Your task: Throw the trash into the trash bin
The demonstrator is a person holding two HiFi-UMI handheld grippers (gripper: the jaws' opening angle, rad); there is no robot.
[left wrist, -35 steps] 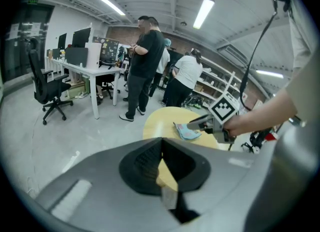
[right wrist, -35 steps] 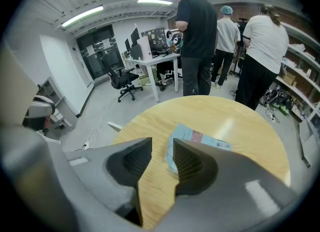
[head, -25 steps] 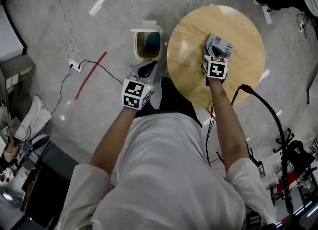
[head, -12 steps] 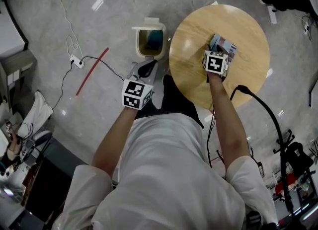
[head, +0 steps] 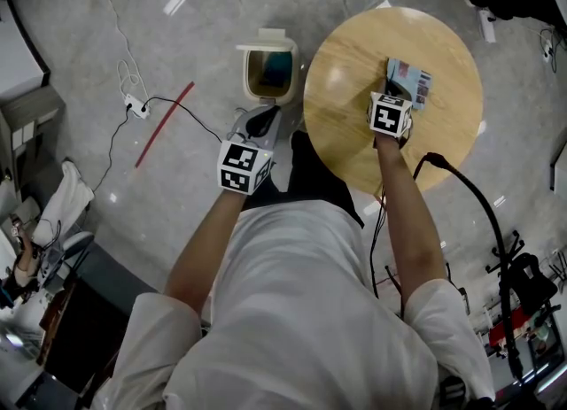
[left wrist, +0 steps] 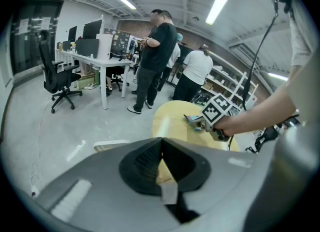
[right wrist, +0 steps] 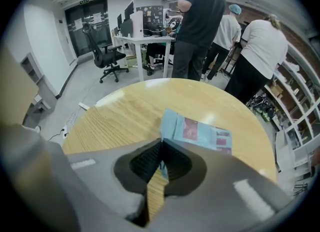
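My right gripper (right wrist: pixel 161 162) has edged right, jaws just clamped onto the blue packet's (right wrist: pixel 200 133) near edge for binning.

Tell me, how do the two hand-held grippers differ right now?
The right hand-held gripper has just closed on the edge of the blue packet on the round table; the left hand-held gripper is shut on nothing, over the floor near the trash bin. Both carry marker cubes.
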